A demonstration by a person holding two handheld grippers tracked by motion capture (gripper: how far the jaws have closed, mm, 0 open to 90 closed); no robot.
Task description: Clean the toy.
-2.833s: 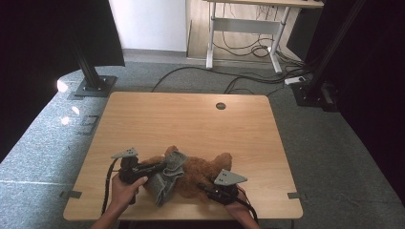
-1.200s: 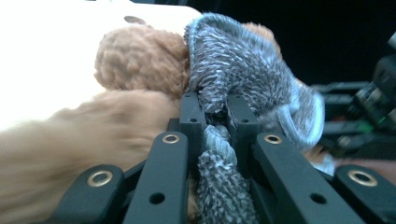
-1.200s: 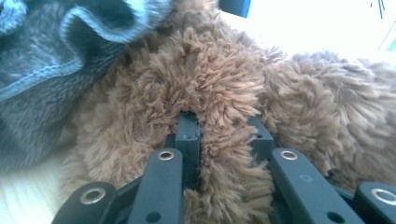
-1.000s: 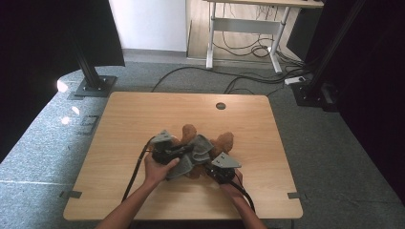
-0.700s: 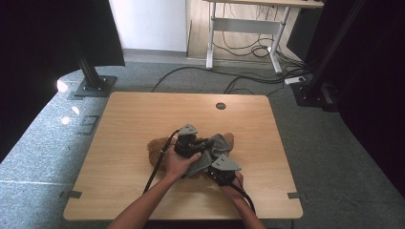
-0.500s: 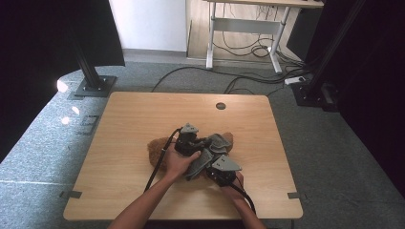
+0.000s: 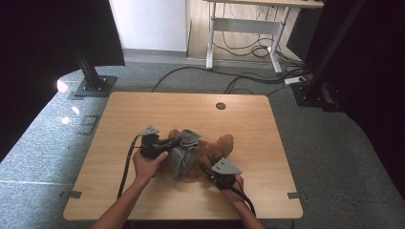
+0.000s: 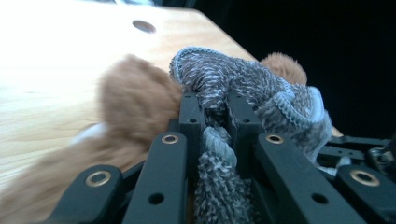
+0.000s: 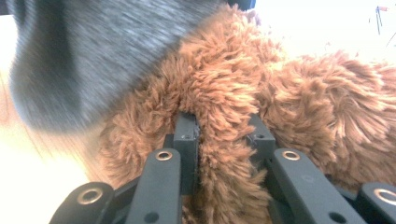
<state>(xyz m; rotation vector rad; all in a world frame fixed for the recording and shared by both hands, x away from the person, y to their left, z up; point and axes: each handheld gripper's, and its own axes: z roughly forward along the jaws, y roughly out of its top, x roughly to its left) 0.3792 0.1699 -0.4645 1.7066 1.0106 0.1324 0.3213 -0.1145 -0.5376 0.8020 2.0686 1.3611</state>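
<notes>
A brown plush bear [image 7: 215, 149] lies on the wooden table [image 7: 143, 114] near its front middle, with a grey knitted garment [image 7: 182, 155] over its left part. My left gripper [image 7: 177, 141] comes in from the left and is shut on a fold of the grey knitted garment [image 8: 219, 116], with the brown plush bear [image 8: 135, 98] just beside its jaws. My right gripper [image 7: 208, 170] sits at the bear's front right and is shut on a tuft of the brown plush bear [image 9: 219, 140]. The grey knitted garment [image 9: 84, 56] hangs blurred at upper left there.
A round cable hole [image 7: 220, 106] lies at the table's far middle. Black stand bases [image 7: 93, 86] rest on the grey floor beside the table, and a white desk frame [image 7: 239, 43] with loose cables is behind it.
My left gripper swung right across the bear with the grey garment, then drew back left, spreading the garment over the bear. The right gripper stayed clamped on the bear, shifting little.
</notes>
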